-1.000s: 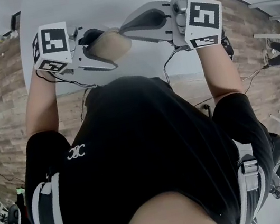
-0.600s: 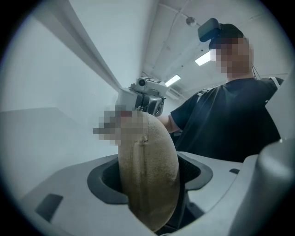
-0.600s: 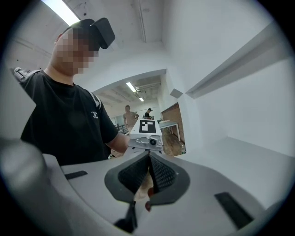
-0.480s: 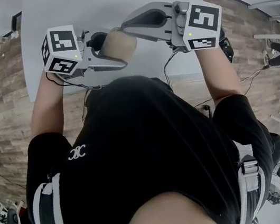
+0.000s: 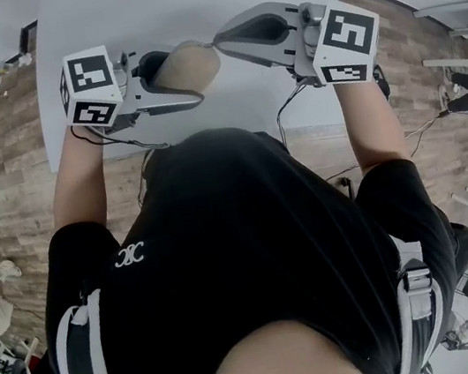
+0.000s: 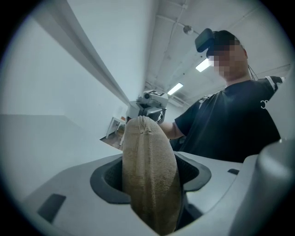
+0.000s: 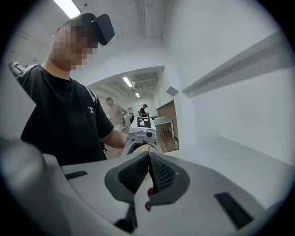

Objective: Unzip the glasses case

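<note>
Above the white table (image 5: 183,2), the left gripper (image 5: 172,80) is closing its jaws on the tan glasses case (image 5: 188,66) held between them, while the right gripper (image 5: 222,42) has its jaws pressed together at the case's end.

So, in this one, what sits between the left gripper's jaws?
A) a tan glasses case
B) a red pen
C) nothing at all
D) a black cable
A: the left gripper view shows the tan glasses case standing upright in the left gripper, between its jaws, which are closing on it.
</note>
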{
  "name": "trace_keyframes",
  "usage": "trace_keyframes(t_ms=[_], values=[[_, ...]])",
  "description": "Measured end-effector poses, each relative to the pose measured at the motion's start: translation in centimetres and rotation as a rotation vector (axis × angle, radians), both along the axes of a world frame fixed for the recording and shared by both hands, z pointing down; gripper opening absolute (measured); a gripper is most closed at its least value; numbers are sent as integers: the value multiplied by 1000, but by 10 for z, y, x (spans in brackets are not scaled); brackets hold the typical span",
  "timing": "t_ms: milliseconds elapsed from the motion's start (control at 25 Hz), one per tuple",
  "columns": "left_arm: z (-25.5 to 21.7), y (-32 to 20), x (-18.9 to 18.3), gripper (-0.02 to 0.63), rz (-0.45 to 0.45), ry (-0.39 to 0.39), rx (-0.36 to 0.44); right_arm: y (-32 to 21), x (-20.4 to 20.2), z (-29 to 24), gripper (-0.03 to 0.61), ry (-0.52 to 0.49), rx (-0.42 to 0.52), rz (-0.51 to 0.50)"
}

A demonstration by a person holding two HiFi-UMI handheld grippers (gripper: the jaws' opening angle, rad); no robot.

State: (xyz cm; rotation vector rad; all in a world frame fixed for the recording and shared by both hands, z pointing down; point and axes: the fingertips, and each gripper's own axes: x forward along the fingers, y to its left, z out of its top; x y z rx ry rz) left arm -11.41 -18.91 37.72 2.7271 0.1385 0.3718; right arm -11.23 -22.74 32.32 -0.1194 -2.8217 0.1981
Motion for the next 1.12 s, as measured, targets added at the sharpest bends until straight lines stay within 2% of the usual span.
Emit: trace_keyframes(t_ms=[360,640,960,1120], values=[[-5,-12,-3,281,-37,71,-43,-9,10,8,20,11,-2,37],[-8,-29,-15,281,-100,129,-88,-18,9,21,20,63,45,85],[-10,-32,-15,281,-126,163,-91,-13,12,35,20,114,72,93],[-14,-33,-15,281,-141,195,-94,-10,13,35,20,101,63,98]])
